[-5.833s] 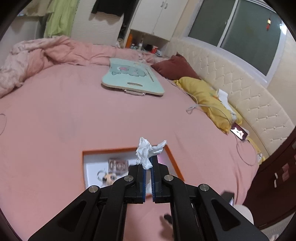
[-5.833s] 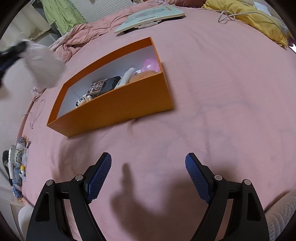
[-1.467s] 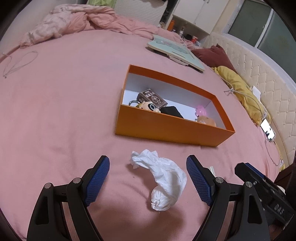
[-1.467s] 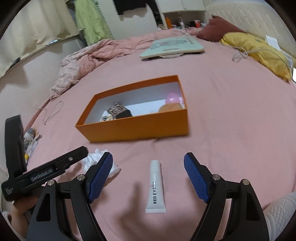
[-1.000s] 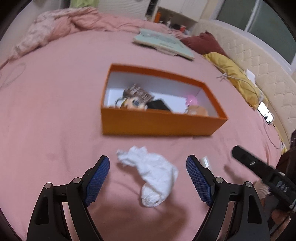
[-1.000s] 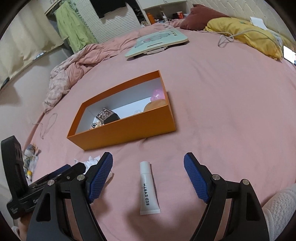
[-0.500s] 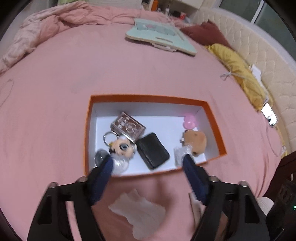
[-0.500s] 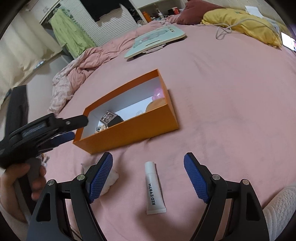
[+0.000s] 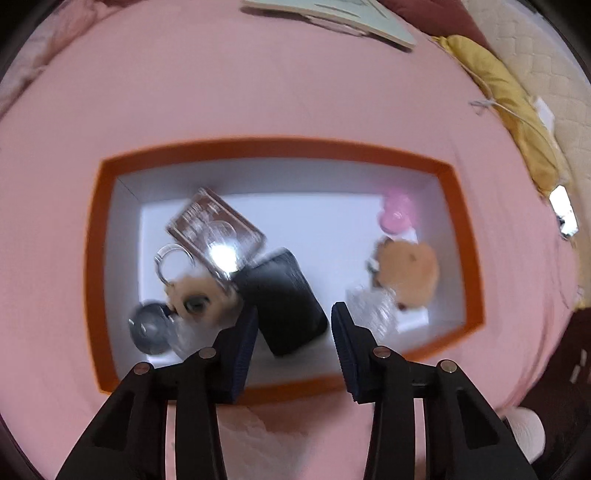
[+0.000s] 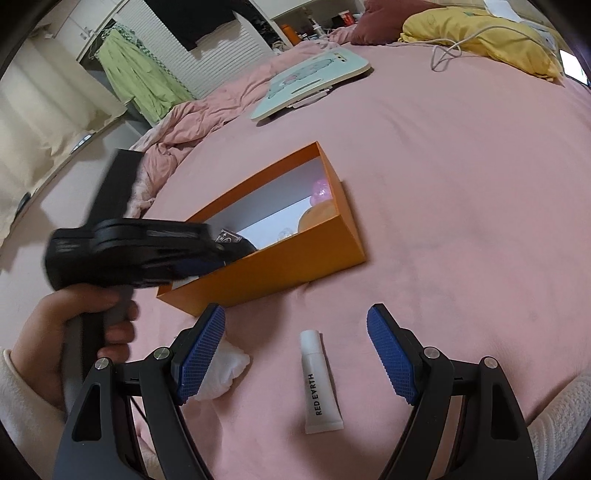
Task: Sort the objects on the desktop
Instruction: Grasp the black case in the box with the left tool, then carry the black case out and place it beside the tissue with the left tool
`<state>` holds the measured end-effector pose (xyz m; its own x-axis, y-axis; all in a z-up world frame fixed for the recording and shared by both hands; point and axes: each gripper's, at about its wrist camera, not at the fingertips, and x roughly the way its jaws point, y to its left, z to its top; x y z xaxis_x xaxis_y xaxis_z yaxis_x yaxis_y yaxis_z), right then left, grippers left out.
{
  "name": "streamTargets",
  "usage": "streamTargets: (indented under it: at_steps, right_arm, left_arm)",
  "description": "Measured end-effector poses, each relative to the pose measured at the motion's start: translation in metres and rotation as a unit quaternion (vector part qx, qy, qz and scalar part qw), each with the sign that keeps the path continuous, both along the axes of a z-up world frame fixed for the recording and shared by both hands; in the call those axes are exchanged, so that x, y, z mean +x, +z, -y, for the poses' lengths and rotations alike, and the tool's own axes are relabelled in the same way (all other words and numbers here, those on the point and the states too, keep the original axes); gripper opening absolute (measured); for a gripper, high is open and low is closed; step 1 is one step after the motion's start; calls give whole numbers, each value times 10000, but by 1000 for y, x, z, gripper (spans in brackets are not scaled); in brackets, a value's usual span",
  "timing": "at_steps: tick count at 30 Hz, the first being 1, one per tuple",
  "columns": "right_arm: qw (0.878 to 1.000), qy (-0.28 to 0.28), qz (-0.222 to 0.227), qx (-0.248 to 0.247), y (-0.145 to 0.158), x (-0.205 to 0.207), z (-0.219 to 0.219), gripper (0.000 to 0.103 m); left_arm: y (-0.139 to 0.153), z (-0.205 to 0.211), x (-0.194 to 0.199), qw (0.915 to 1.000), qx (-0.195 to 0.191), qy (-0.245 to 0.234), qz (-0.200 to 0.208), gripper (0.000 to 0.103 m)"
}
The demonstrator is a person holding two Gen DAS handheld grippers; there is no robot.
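Note:
An orange box [image 9: 94, 258] [image 10: 295, 262] with a white inside lies on the pink bed. In it are a brown card pack [image 9: 214, 229], a key ring with a plush charm [image 9: 199, 295], a black wallet [image 9: 284, 302], a pink ball [image 9: 397, 214] and a brown plush [image 9: 410, 269]. My left gripper [image 9: 293, 328] [image 10: 207, 258] hovers open over the box, just above the wallet, with nothing between its fingers. My right gripper [image 10: 295, 354] stands open over a white tube [image 10: 319, 391]. A crumpled white tissue [image 10: 225, 367] lies beside the right gripper's left finger.
A mint-green board [image 10: 310, 83] [image 9: 332, 14] lies far across the bed. Yellow cloth [image 10: 480, 33] with a white cable [image 10: 448, 50] sits at the far right, and a rumpled pink quilt [image 10: 192, 118] at the far left. A hand [image 10: 74, 332] holds the left gripper's handle.
The left gripper let go of the tissue on the bed, then rose and moved forward over the box while its jaws narrowed. The right gripper has stayed over the white tube.

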<state>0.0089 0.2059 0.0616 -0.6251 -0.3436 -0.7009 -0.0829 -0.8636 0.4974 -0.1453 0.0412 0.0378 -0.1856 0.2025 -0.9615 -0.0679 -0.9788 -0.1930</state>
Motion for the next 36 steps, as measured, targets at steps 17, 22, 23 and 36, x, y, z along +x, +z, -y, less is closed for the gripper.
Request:
streamTargets:
  at_steps: [17,22,23,36]
  right_arm:
    - [10000,-38,41,-26,-3,-3,0,80]
    - [9999,-3,61,127,-4,-3,2,80]
    - [9998,3,68,161,-5,-3,3,80]
    - [9989,-89,21,465,-5,2,0,80]
  left_arm:
    - [18,10,3,9995,182,-8,-255,38]
    - [79,29,28,9939,606,-67,-921,38]
    - [89,33,37,9923,632,-106,-1057,38]
    - [32,94,112,9974,156,266,-655,38]
